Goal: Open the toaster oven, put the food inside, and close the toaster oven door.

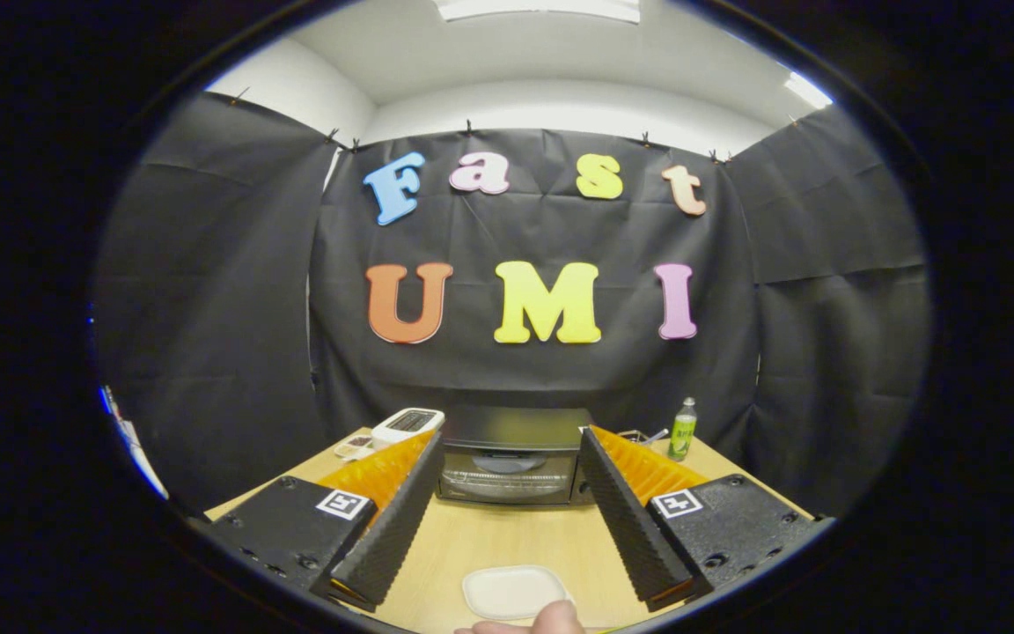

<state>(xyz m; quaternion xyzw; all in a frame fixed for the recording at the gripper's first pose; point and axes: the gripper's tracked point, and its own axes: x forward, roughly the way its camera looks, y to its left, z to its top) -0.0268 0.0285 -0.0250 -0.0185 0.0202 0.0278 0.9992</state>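
Observation:
A black toaster oven (511, 458) stands at the far side of the wooden table (507, 537), its glass door shut, seen between my fingertips and beyond them. My gripper (511, 449) is open, held well back from the oven with nothing between its fingers. A white plate (514, 592) lies on the table near the front edge, low between the fingers. I cannot tell whether food lies on it. A person's fingertip (555, 618) touches the plate's near rim.
A white device (407, 424) sits left of the oven, with a small item (354, 446) beside it. A green bottle (682, 429) stands at the oven's right, next to a small object (639, 435). Black cloth walls close the booth on three sides.

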